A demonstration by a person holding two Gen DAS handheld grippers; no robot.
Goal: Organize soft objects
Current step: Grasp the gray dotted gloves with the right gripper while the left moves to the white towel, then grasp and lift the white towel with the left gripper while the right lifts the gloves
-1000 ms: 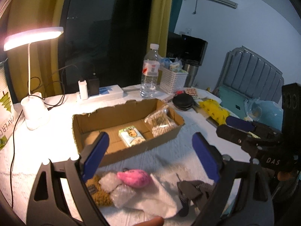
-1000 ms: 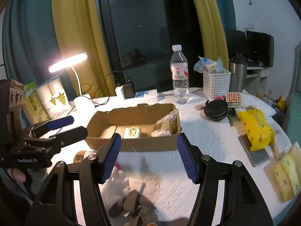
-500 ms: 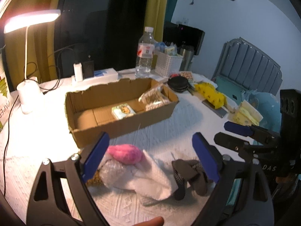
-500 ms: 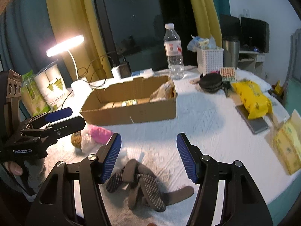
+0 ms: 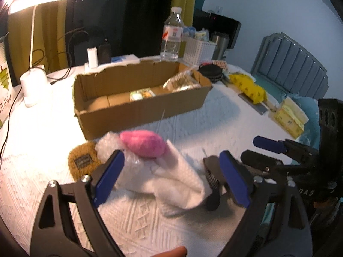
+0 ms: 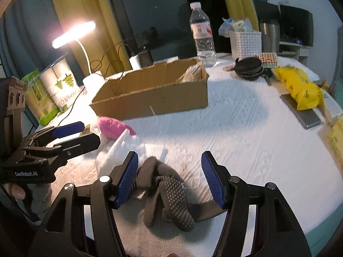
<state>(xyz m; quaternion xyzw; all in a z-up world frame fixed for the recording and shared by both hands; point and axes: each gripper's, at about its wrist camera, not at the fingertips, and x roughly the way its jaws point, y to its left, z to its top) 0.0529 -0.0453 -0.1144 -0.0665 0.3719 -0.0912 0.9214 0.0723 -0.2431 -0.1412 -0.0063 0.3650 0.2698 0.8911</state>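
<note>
Both grippers have descended toward the table and tilted further downward. The left gripper (image 5: 171,175) now frames the white cloth (image 5: 169,180) and the pink plush (image 5: 143,143), which previously lay below its fingers near the lower edge of its view. The right gripper (image 6: 170,180) now brackets the grey dotted socks (image 6: 169,194), previously only partly visible beneath it.

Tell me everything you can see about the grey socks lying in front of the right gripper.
The grey socks look like knitted fabric with pale grip dots on the soles. They lie in a loose, twisted heap on the white tablecloth, not folded. One end touches or overlaps the white cloth beside them. The right gripper is open, with the heap between its blue pads; the pads do not press on it.
</note>
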